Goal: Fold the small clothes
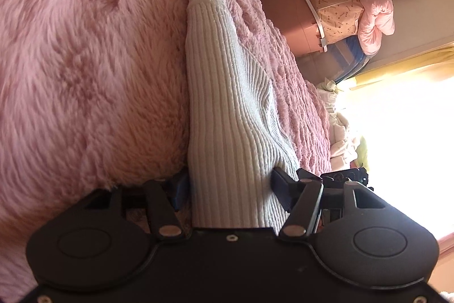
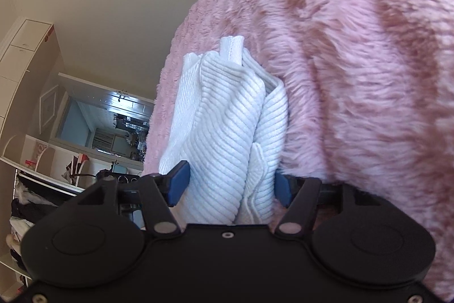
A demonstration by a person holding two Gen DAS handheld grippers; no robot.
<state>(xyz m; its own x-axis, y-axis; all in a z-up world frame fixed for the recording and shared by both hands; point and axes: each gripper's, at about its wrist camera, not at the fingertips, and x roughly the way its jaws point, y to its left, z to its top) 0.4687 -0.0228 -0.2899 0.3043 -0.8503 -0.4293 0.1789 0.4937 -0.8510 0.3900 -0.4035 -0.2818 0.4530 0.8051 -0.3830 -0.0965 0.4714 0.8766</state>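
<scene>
Both the left gripper (image 1: 229,189) and right gripper (image 2: 229,183) clamp the bunched, ribbed white garment (image 1: 227,104).

Left gripper (image 1: 229,186): fingertips partly covered by the white ribbed garment (image 1: 227,110) — contact faces not visible. Garment's near end hidden behind the gripper body in both views. Right gripper (image 2: 231,183): the far pad (image 2: 282,188) partly masked by folds. Window area (image 1: 397,118) overexposed — detail unreadable. Shelf contents (image 2: 25,189) too small to identify.
</scene>
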